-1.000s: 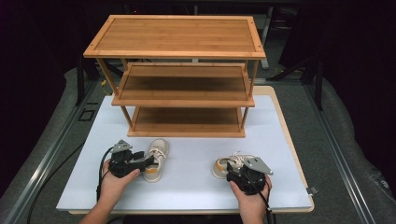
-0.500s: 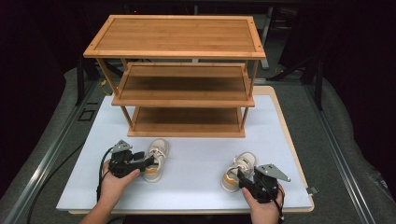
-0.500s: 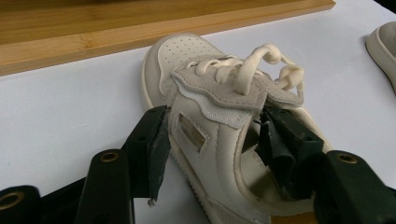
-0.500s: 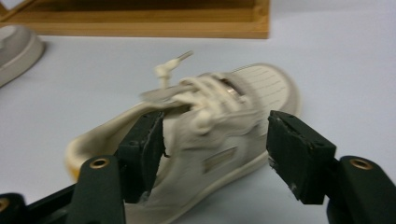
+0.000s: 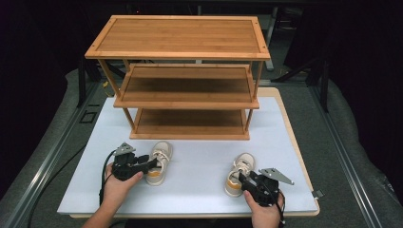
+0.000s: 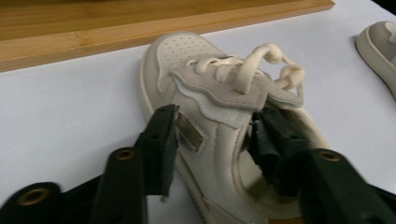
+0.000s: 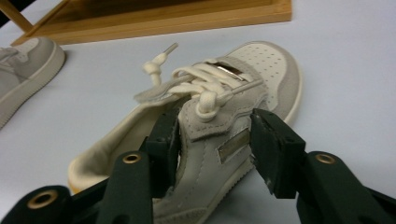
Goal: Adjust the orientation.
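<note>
Two small cream and beige lace-up shoes lie on the white mat (image 5: 199, 161), toes toward the wooden rack (image 5: 185, 99). My left gripper (image 5: 151, 165) reaches in from the left over the left shoe (image 5: 160, 154). In the left gripper view its jaws (image 6: 215, 140) straddle that shoe's (image 6: 187, 60) side wall and tongue, one jaw outside and one in the opening. They have just been closing and I see no firm press. My right gripper (image 5: 243, 180) straddles the right shoe (image 5: 240, 166) the same way (image 7: 212, 135), also just closing, with a sliver of gap at the outer jaw.
The three-tier bamboo rack stands at the back of the mat, its shelves bare. Each gripper view shows the other shoe off to one side (image 6: 378, 46) (image 7: 23, 74). The mat's near edge runs just under both hands.
My right hand has shifted a little toward the right and the near edge, uncovering more of the right shoe. Both grippers' jaws stand narrower around the shoes. The left hand has not moved.
</note>
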`<state>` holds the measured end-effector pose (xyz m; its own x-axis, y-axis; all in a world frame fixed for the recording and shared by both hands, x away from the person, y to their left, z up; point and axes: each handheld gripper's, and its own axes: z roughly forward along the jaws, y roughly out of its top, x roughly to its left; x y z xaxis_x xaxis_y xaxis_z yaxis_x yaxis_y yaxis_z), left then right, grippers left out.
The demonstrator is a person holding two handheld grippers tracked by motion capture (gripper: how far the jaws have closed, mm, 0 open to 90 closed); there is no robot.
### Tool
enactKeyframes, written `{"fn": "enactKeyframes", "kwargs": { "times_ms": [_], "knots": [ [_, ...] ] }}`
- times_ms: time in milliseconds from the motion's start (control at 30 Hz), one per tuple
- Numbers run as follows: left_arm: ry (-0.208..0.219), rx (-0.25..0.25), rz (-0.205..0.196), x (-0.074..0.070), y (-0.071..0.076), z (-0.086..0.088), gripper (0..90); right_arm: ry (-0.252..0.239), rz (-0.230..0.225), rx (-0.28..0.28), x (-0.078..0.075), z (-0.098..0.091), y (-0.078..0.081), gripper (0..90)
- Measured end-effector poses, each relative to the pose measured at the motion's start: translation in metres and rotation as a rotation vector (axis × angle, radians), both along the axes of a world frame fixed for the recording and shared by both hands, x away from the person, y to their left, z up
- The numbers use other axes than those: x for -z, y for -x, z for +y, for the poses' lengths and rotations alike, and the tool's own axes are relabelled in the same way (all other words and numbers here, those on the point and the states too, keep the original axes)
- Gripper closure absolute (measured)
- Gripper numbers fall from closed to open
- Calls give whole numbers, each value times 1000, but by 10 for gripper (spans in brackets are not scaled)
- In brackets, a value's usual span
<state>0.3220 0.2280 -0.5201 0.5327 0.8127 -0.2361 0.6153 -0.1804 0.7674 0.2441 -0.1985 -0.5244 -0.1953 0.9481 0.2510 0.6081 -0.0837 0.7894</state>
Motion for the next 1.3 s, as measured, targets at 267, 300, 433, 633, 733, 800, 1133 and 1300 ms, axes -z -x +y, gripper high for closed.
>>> {"fn": "enactKeyframes", "kwargs": {
  "times_ms": [267,300,433,633,733,800,1133,1300],
  "knots": [
    [27,30,19,1,1,-12,566,-13,11,-81,-1,16,-15,544],
    [28,39,18,1,1,-16,566,-13,11,-81,-1,16,-15,544],
    [40,56,17,2,4,-32,566,-27,4,-167,1,36,-25,544],
    [53,58,18,3,7,-42,565,-33,3,-250,2,57,-39,543],
    [73,20,23,4,11,-50,562,-53,-10,-331,4,70,-52,543],
    [67,14,14,4,13,-55,561,-58,-13,-371,5,74,-57,543],
    [84,21,11,6,21,-73,549,-53,-13,-414,5,84,-59,545],
    [90,38,17,6,20,-70,544,-67,-12,-400,5,84,-60,539]
  ]
}}
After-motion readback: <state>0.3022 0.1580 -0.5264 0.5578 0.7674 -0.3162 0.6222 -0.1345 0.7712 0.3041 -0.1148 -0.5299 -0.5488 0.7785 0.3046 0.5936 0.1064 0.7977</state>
